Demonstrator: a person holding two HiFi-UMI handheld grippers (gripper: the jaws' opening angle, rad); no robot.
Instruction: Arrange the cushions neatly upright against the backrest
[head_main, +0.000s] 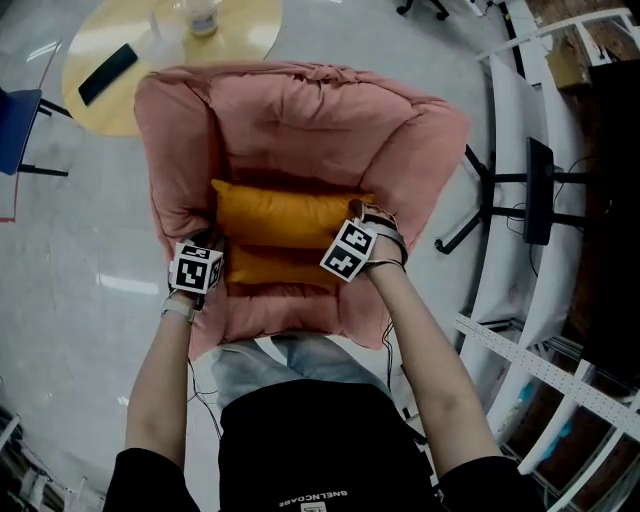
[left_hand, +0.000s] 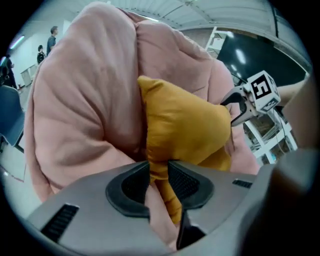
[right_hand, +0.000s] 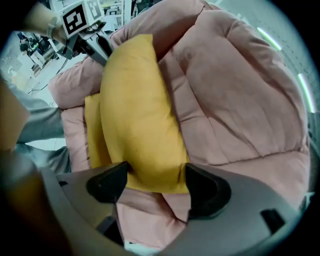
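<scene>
Bright, even light falls from overhead, and all three views are well exposed. In the head view the glossy floor (head_main: 80, 230) out to the side of the left gripper (head_main: 210, 248) carries pale streaks of glare. Shadows stay soft and gather only in the folds of the pink chair (head_main: 300, 110) ahead of both grippers. The orange cushion (head_main: 285, 215) is evenly lit, darker along its lower edge. Both gripper views bend strongly outward, each a round picture ringed with black corners. Far beyond the right gripper (right_hand: 156, 182), ceiling light strips (right_hand: 269, 37) smear into greenish-white lines. Each gripper's grey body nearest the lens is blurred.
</scene>
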